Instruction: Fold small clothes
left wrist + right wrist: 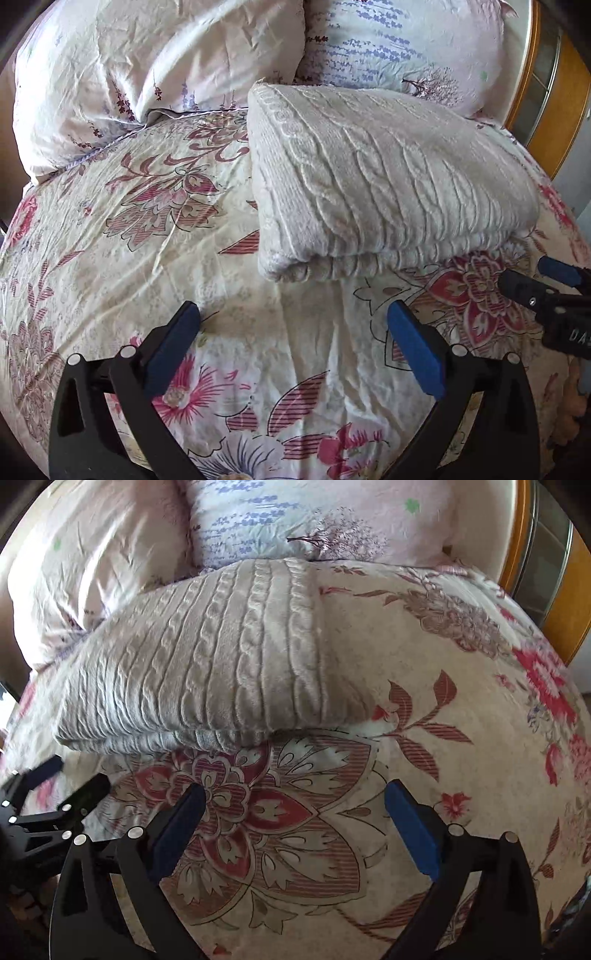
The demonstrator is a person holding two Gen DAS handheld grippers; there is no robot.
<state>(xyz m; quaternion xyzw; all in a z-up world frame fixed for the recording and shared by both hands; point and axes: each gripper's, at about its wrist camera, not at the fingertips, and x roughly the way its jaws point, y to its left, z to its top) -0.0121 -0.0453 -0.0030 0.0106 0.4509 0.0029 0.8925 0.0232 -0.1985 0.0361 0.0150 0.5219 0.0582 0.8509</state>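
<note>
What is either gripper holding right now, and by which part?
Nothing. The left gripper and right gripper are both open over the floral bedspread, short of the folded knit garment.

My left wrist camera is looking forward and down over the floral bedspread (110, 258) toward the pillows (110, 74). My right one is facing likewise, close beside it. Both are sharing the folded cable-knit blanket (388, 177) (207, 664).

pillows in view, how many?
2. The pink floral pillow sits far left on the bed; the lavender-print pillow lies right of it, behind the folded knit blanket. More may be hidden.
</note>
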